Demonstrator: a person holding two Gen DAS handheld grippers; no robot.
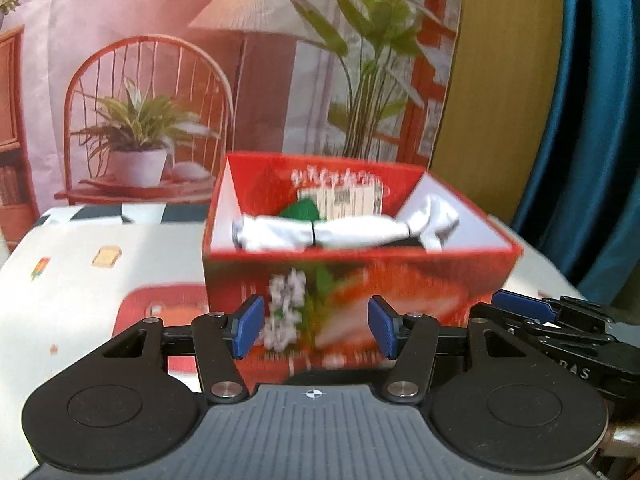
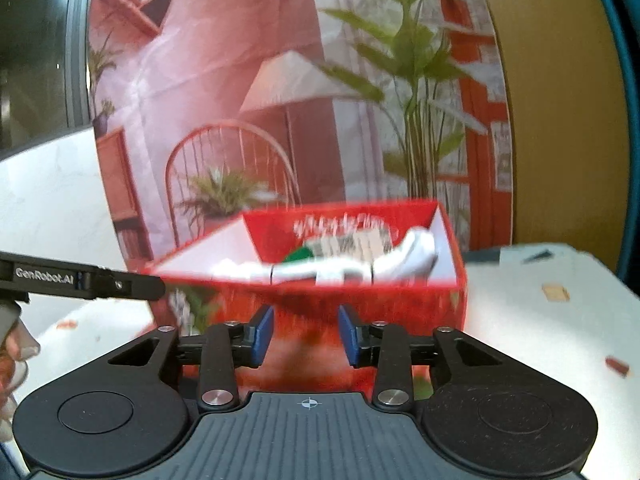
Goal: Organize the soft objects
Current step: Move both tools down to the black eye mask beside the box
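- Seemingly the job is close to done: white rolled socks lie inside the red gift box, with a green soft item and a printed card or packet behind them.
- Both views are blurred, so I cannot tell how many socks there are, or whether they are paired.
- Left tongs are spread wide with nothing between the blue pads, hovering in front of the box's near wall.
- Right tongs are likewise parted and empty, just before the same box.
- No loose soft item shows on the patterned worktop; judging by that, little or nothing is left, though parts of the worktop lie out of view.
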